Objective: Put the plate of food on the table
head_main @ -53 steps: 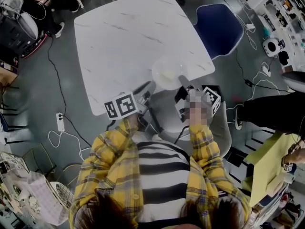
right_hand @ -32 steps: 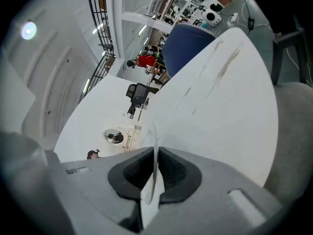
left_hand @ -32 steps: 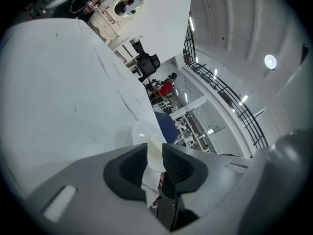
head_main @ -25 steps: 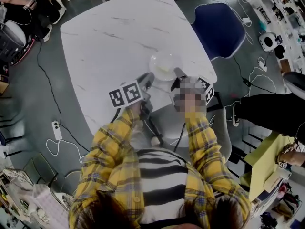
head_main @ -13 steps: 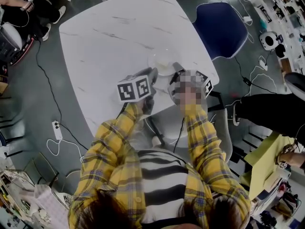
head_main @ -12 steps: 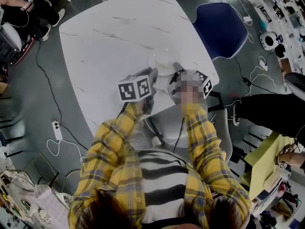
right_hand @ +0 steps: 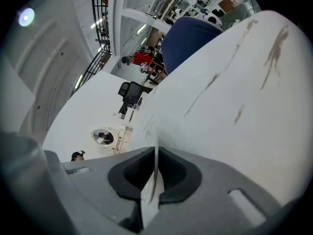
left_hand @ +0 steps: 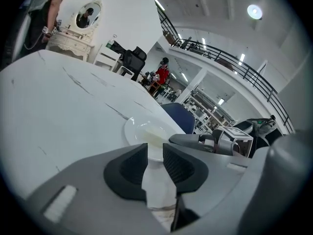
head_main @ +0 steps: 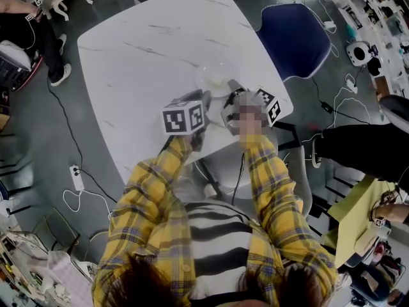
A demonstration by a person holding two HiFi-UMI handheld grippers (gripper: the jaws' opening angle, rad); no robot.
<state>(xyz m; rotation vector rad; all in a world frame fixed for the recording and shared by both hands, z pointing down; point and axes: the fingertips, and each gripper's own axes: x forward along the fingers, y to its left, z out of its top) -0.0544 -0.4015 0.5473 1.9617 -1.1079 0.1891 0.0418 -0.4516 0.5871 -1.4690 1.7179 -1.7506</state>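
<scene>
Plate [head_main: 216, 80], resting on the table [head_main: 140, 43] near its edge, could be dragged off if the right gripper [head_main: 230, 93], pinched on its rim, is pulled back unreleased, while the left gripper [head_main: 202, 97] jaws are opening, nothing gripped.

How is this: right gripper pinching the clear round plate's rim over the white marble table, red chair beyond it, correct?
The chair is navy blue, not red; the head view shows it. The right gripper pinches the rim of the clear round plate over the white marble table.
</scene>
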